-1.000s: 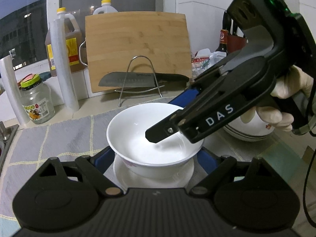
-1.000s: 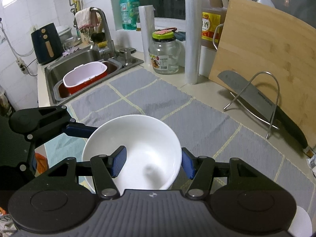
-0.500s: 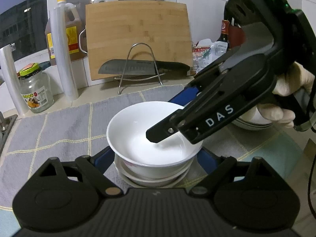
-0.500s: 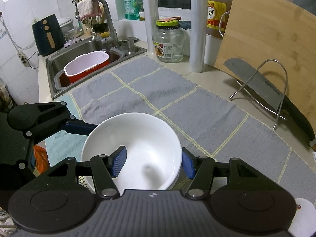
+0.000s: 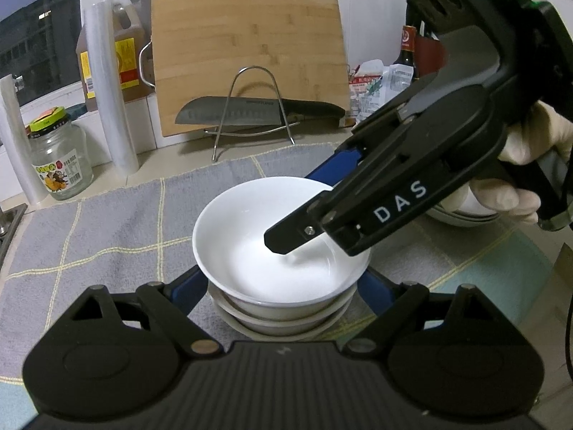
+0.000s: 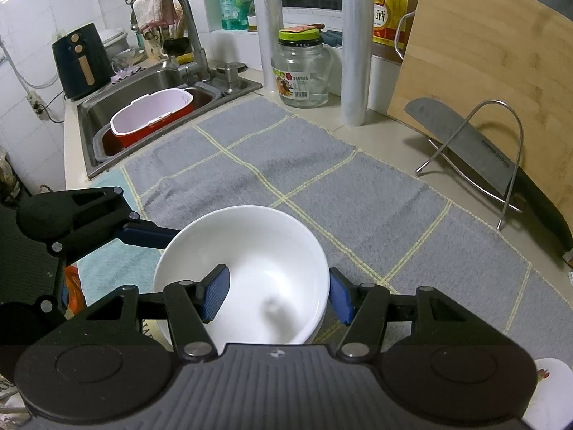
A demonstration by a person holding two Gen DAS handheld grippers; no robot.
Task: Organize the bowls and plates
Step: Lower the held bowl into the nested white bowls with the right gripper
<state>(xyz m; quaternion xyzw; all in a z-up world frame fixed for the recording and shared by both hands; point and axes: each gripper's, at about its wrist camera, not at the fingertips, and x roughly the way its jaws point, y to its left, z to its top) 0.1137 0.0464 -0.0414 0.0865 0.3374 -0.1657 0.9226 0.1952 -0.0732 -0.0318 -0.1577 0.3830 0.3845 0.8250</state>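
The white bowl (image 5: pixel 272 251) is hiding most of the stacked bowls (image 5: pixel 283 322) beneath it. The right gripper (image 5: pixel 315 208) is covering the bowl's far rim and the dishes (image 5: pixel 462 215) behind the gloved hand (image 5: pixel 519 165). A patterned dish (image 6: pixel 546 397) is running off the corner.

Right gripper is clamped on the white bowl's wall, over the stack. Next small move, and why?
Probably open the right gripper and lift it clear. The white bowl already appears to sit nested in the stacked bowls on the grey mat. One pad is inside its wall and one outside, so the grip seems no longer needed.
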